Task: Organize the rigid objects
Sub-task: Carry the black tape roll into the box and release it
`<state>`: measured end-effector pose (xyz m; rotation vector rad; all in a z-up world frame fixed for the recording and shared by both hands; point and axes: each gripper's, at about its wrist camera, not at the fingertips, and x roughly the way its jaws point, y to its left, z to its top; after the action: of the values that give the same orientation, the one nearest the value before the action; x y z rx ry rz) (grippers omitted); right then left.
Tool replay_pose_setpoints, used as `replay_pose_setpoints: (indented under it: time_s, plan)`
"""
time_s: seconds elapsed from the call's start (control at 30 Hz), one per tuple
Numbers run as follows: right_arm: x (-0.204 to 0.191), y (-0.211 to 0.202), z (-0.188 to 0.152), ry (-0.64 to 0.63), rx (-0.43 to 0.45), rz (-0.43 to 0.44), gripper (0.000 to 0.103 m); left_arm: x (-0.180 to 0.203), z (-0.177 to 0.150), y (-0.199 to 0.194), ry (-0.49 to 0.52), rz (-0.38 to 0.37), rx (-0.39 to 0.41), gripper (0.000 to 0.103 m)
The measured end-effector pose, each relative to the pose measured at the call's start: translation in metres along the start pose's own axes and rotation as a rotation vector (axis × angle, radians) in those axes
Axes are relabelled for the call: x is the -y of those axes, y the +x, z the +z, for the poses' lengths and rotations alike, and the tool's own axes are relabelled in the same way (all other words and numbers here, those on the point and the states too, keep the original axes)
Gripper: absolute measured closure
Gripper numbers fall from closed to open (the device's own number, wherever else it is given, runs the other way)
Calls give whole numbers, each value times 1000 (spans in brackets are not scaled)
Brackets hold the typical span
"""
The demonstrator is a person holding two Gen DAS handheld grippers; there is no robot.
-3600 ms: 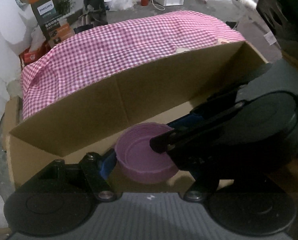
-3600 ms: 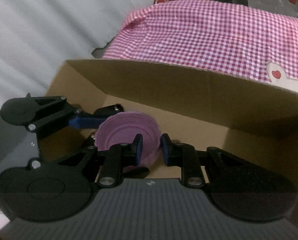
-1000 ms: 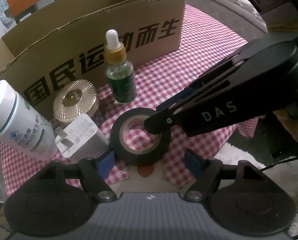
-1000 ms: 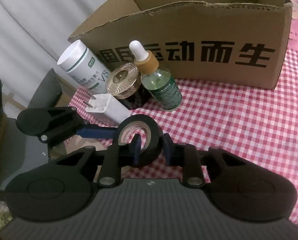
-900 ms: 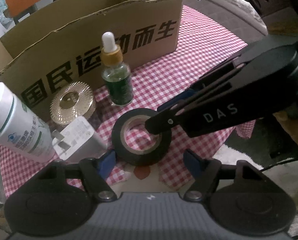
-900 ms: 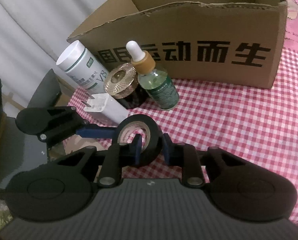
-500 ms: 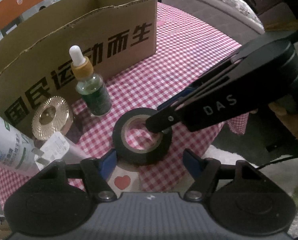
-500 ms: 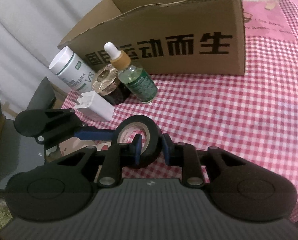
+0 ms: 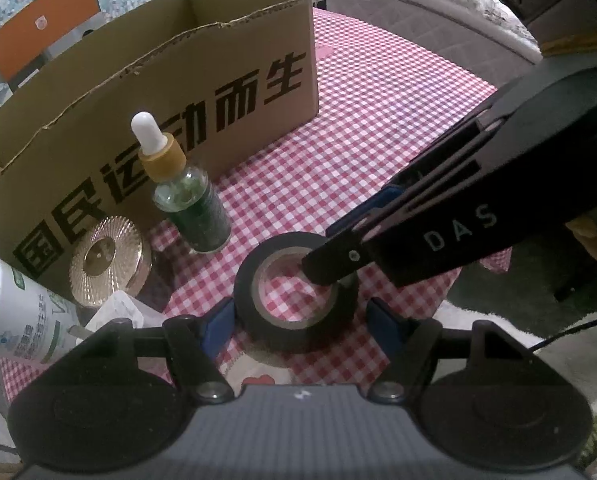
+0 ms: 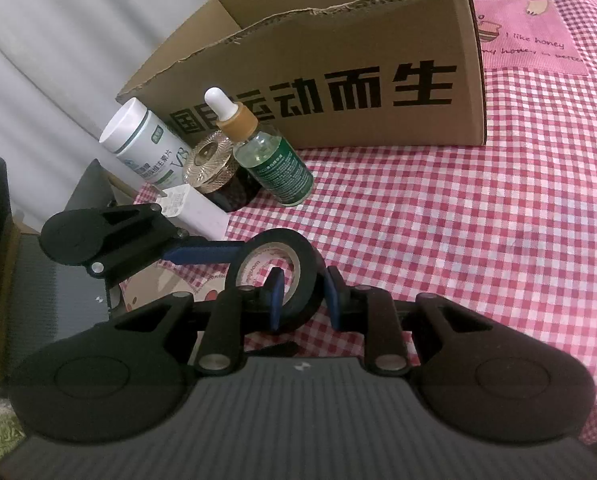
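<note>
Left wrist view: since a second ago the cardboard box and dropper bottle have slid rightward in frame, while the black tape roll stays between the left gripper fingers; it seems lifted, so the carry toward the box has likely begun. These fingers stand released, the left pad at the roll's rim, the right one clear.

Right wrist view: the right gripper fingers are clenched through the roll's wall, one inside the core, one outside, holding the roll near the surface, in front of the box.
</note>
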<state>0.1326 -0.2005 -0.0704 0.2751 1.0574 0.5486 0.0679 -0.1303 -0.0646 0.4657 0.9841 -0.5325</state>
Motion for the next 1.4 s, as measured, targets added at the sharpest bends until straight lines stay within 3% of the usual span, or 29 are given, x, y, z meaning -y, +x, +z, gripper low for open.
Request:
replay_pose_setpoints:
  time_s: [0.9, 1.17, 1.4]
  plan:
    - [-5, -9, -1, -44, 31, -1, 80, 3, -1, -12, 2, 38, 55, 35]
    - [-22, -36, 4, -70, 102, 8, 80, 4, 4, -51, 16, 88, 144, 35]
    - [-56, -76, 44, -201, 238, 29, 80, -24, 30, -106, -11, 175, 262, 35]
